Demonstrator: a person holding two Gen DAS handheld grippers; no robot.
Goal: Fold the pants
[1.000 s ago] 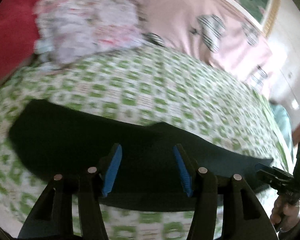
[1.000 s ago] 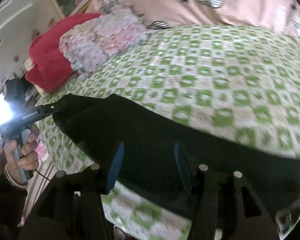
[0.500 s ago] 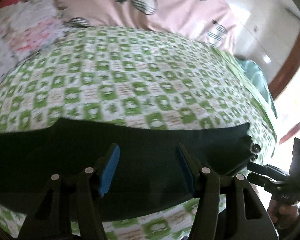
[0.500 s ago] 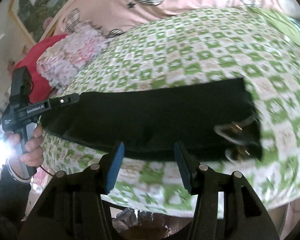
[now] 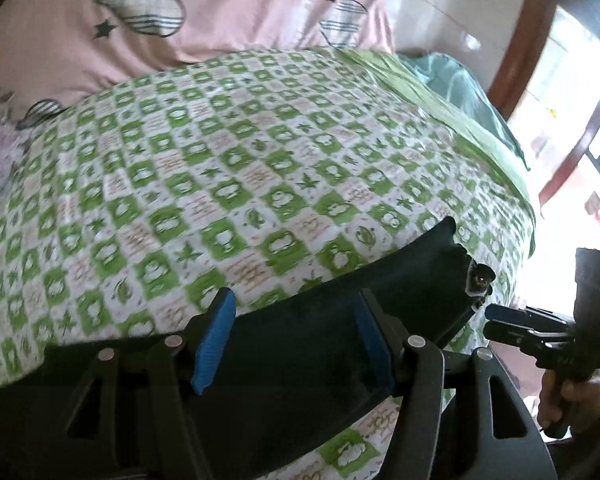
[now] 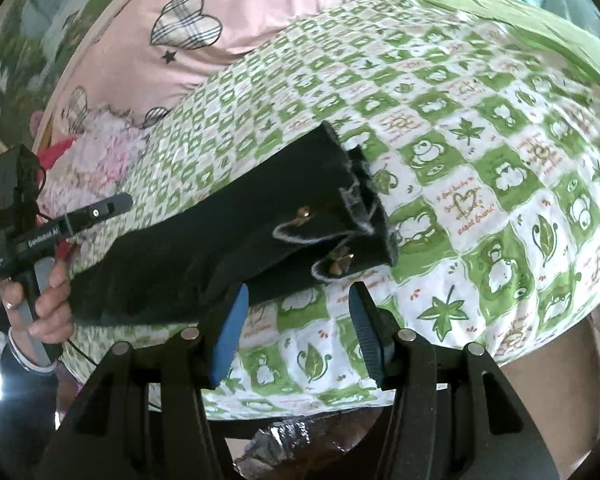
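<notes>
Black pants (image 5: pixel 308 336) lie as a long folded strip along the near edge of a bed with a green-and-white checked sheet (image 5: pixel 228 168). My left gripper (image 5: pixel 292 340) is open and empty, hovering over the middle of the strip. In the right wrist view the waistband end of the pants (image 6: pixel 332 216), with buttons and pockets, lies just beyond my open, empty right gripper (image 6: pixel 296 332). Each gripper also shows from the other's camera: the right one (image 5: pixel 540 332) by the waistband, the left one (image 6: pixel 60 228) near the leg end.
A pink quilt with heart prints (image 5: pixel 180 20) lies at the back of the bed. A pale floral bundle (image 6: pixel 100 148) sits at the far left. A green and teal cover (image 5: pixel 460 92) lies on the right side. The bed's front edge (image 6: pixel 340 400) is right below my right gripper.
Both views have swung right along the pants, from the leg end to the waistband end. Both grippers stay open. The pants lie still on the bed.
</notes>
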